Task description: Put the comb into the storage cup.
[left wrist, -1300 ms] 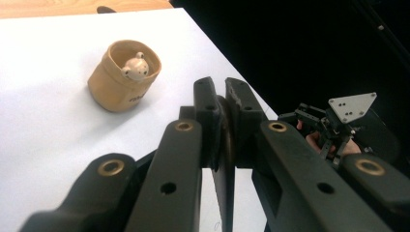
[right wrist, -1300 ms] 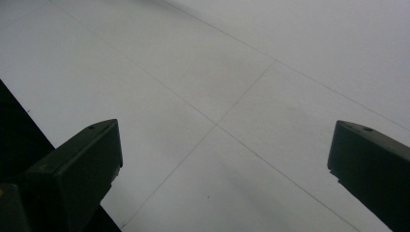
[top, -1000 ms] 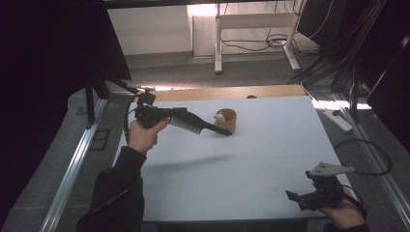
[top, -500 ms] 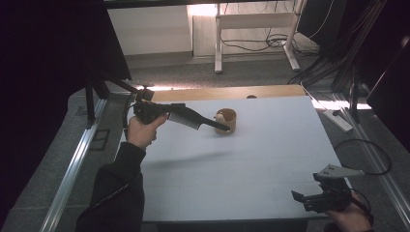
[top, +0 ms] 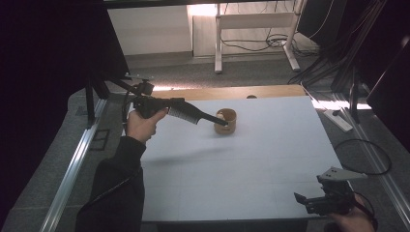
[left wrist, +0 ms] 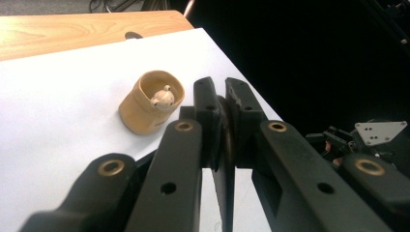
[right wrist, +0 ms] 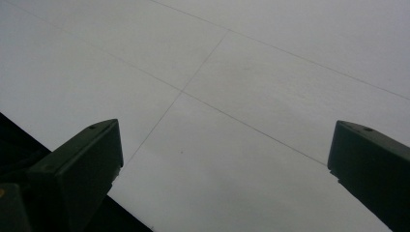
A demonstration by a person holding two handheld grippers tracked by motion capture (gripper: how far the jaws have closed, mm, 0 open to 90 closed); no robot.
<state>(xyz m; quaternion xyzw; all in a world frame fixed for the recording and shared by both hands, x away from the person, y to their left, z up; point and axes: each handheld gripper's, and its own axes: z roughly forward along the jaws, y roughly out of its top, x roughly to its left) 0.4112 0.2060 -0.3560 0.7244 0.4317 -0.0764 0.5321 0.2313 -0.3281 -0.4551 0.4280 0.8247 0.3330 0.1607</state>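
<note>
A small tan cup (top: pixel 228 121) (left wrist: pixel 145 108) stands on the white table (top: pixel 251 164) near its far edge, with a pale little figure (left wrist: pixel 162 98) inside it. My left gripper (top: pixel 220 120) (left wrist: pixel 220 92) is held in the air, pointing right. Its jaws are shut against each other, and their tip hovers by the cup's left rim. In the left gripper view the cup sits just left of the jaw tips. My right gripper (top: pixel 309 202) (right wrist: pixel 227 145) rests low at the table's near right corner, open, with bare table surface between its jaws.
A strip of bare wood (top: pixel 232 92) runs along the table's far edge. A black cable (top: pixel 362 154) loops off the right side. Metal rails (top: pixel 77 159) flank the table on the left. Beyond it stand a white desk frame (top: pixel 251 29) and floor cables.
My left gripper has lifted slightly, with its tip staying by the cup. My right gripper has slid a little toward the near right corner.
</note>
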